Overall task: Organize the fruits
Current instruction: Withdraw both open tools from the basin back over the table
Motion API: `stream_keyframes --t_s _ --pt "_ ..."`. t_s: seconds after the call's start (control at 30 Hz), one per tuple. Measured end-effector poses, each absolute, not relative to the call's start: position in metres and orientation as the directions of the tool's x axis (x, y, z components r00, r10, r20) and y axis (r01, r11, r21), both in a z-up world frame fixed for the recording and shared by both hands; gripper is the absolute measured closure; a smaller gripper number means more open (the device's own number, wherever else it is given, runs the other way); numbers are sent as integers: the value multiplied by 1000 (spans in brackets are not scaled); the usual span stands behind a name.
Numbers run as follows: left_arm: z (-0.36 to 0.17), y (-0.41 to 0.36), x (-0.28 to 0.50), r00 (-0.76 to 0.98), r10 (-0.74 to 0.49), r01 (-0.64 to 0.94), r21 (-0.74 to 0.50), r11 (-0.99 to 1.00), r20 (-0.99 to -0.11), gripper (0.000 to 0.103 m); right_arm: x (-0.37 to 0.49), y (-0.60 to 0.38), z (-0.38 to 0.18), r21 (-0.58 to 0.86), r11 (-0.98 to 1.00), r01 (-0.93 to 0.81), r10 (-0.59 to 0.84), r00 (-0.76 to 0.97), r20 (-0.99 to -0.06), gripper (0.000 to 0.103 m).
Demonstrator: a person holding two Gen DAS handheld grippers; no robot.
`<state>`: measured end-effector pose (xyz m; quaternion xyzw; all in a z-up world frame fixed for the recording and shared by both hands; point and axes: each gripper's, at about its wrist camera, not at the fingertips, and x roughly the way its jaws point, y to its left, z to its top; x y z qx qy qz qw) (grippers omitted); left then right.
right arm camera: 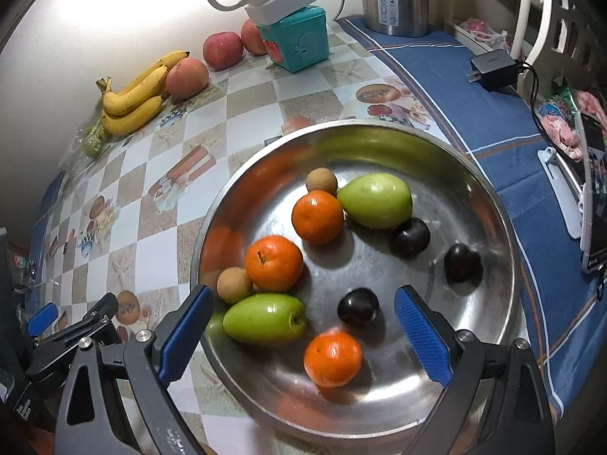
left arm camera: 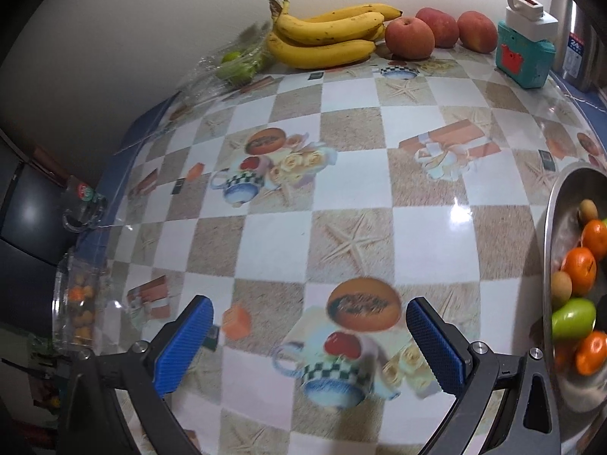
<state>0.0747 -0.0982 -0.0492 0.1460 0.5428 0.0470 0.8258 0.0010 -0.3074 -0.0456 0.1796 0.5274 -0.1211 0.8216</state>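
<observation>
A: What colours sit in the steel bowl [right arm camera: 489, 204]?

B: Three bright orange mandarins [right arm camera: 273, 263], two glossy green fruits [right arm camera: 375, 201], three near-black plums [right arm camera: 358, 307] and two tan round fruits [right arm camera: 321, 181].

A: And the tablecloth [left arm camera: 353, 174]?

B: Checked in white and sandy beige, printed with starfish, teapots and gift boxes, with a blue border.

A: By the wall?

B: Yellow bananas [left arm camera: 326, 34] with brown flecks, red-orange apples [left arm camera: 409, 38], and a teal box [left arm camera: 525, 58] with a red crab design.

A: The gripper pads [right arm camera: 186, 337]?

B: Blue, on black fingers.

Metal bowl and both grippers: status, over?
Left gripper open, empty, over bare tablecloth. Right gripper open, empty, above the metal bowl. Bowl holds three oranges, two green fruits, three dark plums. Nothing in the way.
</observation>
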Motion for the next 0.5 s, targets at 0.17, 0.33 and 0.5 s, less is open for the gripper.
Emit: stream_keyframes --t_s 0.17,0.33,0.5 --pt "-43 -88 59 387 218 85 270 959 -896 0 -18 -302 -44 157 913 376 -8 403 -915 7" --pt "-39 -76 43 364 197 90 245 965 -910 0 -35 -293 -44 149 921 360 -1 385 -923 7" --pt "-36 -62 28 332 144 83 181 980 -932 0 -47 -284 -41 131 933 335 -5 375 -927 7"
